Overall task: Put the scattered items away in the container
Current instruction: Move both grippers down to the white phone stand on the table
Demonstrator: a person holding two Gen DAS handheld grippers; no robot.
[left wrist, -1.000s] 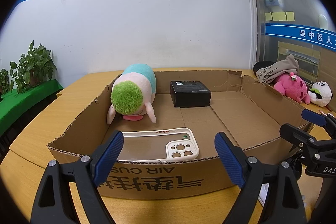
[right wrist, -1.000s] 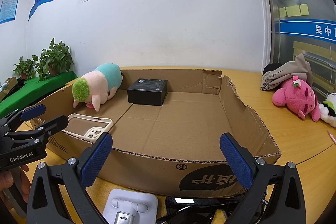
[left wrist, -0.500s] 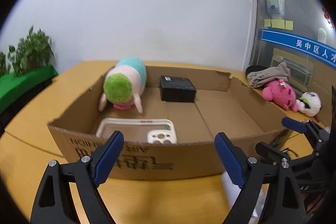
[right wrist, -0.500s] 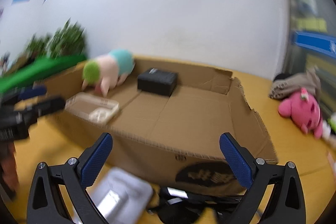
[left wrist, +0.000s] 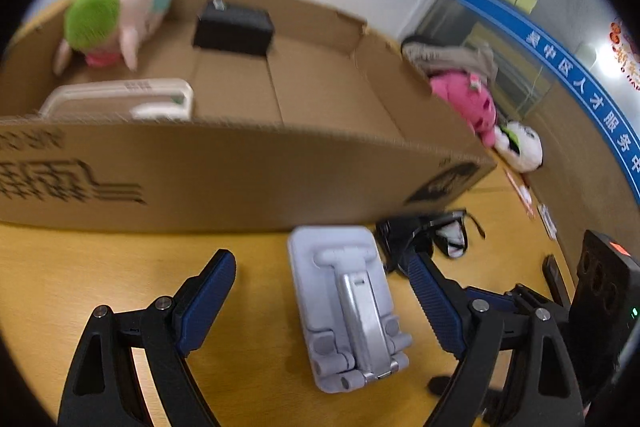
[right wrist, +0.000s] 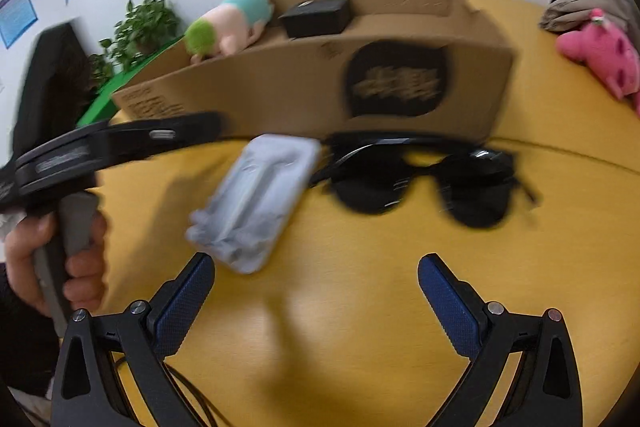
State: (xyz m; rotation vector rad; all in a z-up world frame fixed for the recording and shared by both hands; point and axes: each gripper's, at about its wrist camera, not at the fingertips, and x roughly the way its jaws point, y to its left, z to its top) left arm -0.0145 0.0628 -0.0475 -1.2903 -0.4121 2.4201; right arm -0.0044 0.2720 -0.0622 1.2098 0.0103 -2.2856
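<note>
A folded white phone stand [left wrist: 348, 307] lies on the yellow table in front of the cardboard box [left wrist: 224, 179]; it also shows in the right wrist view [right wrist: 256, 211]. Black sunglasses [right wrist: 424, 183] lie to its right, also in the left wrist view [left wrist: 432, 231]. My left gripper [left wrist: 320, 299] is open, its fingers on either side of the stand. My right gripper [right wrist: 316, 291] is open and empty, just short of the sunglasses. The box [right wrist: 320, 83] holds a plush toy [left wrist: 116, 11], a black box [left wrist: 234, 27] and a clear phone case [left wrist: 120, 99].
A pink plush [left wrist: 468, 103], a panda plush [left wrist: 520, 147] and a grey cloth [left wrist: 448, 55] lie on the table right of the box. Potted plants [right wrist: 140, 27] stand at the far left. The left gripper's body [right wrist: 100, 147] crosses the right wrist view.
Both grippers have dropped and tilted down from above the box toward the table in front of it. The phone stand and sunglasses have come fully into view. Both stay open.
</note>
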